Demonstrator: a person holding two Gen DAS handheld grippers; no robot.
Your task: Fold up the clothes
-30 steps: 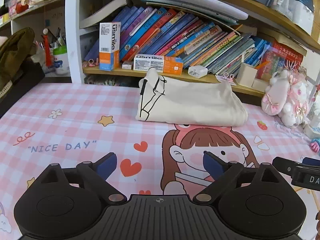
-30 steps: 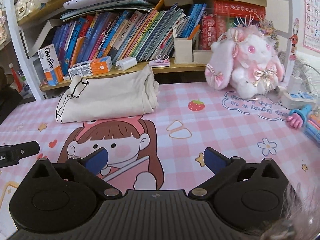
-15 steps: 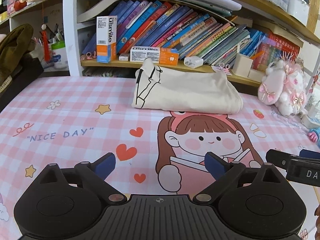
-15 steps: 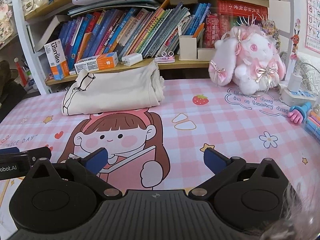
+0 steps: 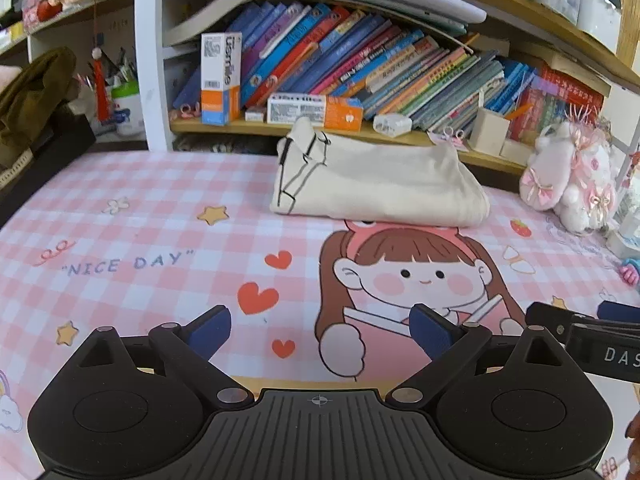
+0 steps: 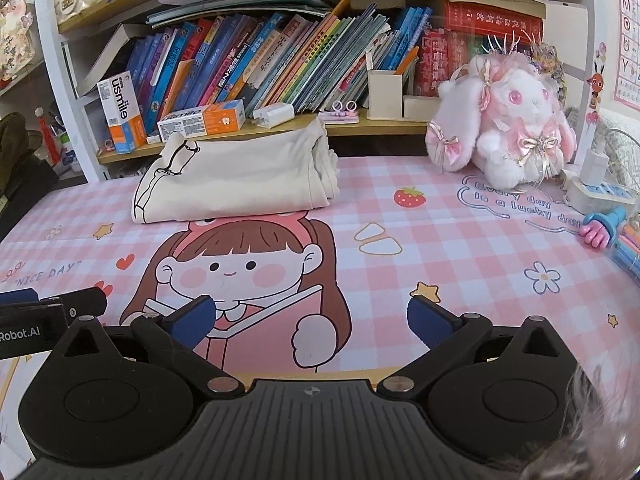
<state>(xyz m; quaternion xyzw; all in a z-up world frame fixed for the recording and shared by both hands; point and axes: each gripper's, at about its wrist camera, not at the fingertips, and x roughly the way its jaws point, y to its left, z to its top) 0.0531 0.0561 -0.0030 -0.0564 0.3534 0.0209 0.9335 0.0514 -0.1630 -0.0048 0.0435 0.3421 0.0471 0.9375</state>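
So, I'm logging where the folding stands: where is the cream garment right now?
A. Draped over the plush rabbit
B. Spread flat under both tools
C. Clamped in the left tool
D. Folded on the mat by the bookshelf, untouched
D: the cream garment lies folded on the pink mat, clear of both open tools.

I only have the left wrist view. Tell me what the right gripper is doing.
Observer: The right gripper is open with nothing between its fingers. It is over the mat, short of the folded garment.
Operator: Report what lies right of the rabbit.
Observer: A power strip with a white plug in it sits just right of the rabbit.
Operator: Go further right.
Observer: Coloured pens lie at the picture's right edge, beside a pink hand toy.
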